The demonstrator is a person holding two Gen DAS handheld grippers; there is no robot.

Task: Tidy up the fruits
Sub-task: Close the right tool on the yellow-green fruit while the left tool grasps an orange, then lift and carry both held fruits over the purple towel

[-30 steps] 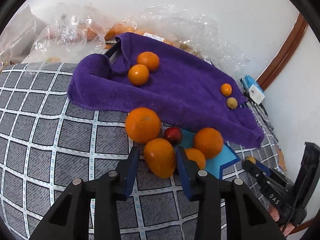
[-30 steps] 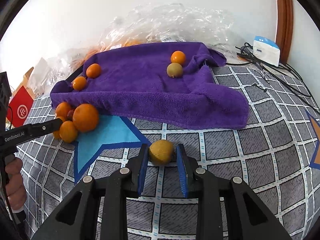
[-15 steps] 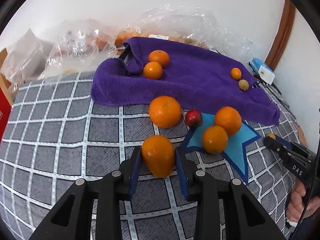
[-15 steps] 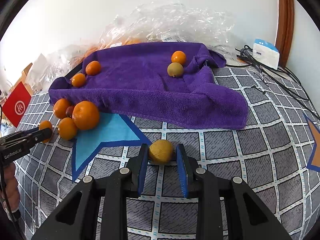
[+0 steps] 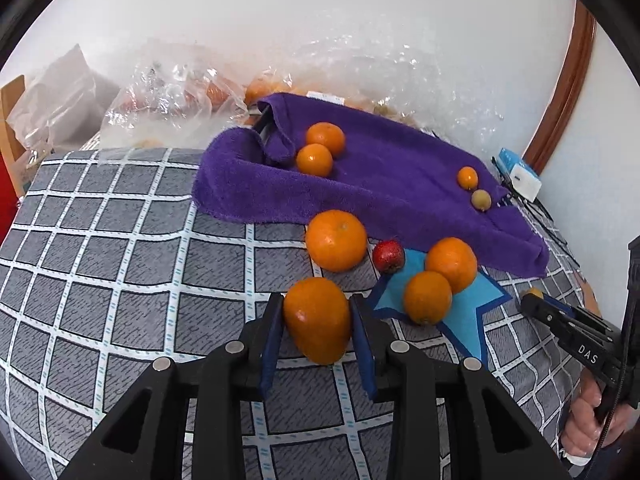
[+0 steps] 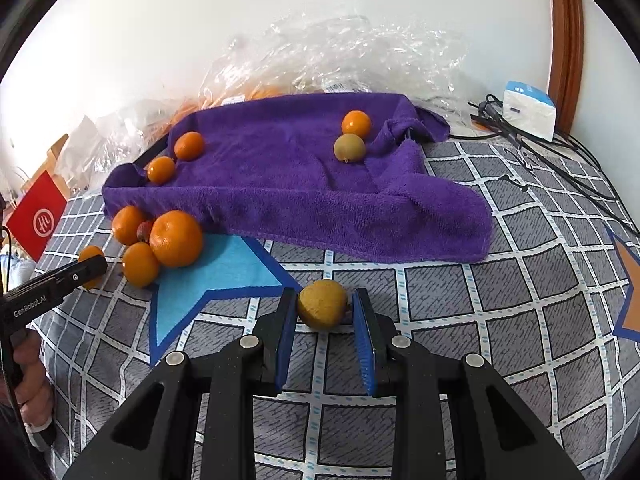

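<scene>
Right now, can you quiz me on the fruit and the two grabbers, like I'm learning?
1. True or false: the left gripper holds an orange.
2. How many fruits lie on the purple towel?
3. What does the right gripper hold: A) a red fruit, B) a yellowish fruit, C) nothing?

Key: 1 true; 2 four; 3 B.
</scene>
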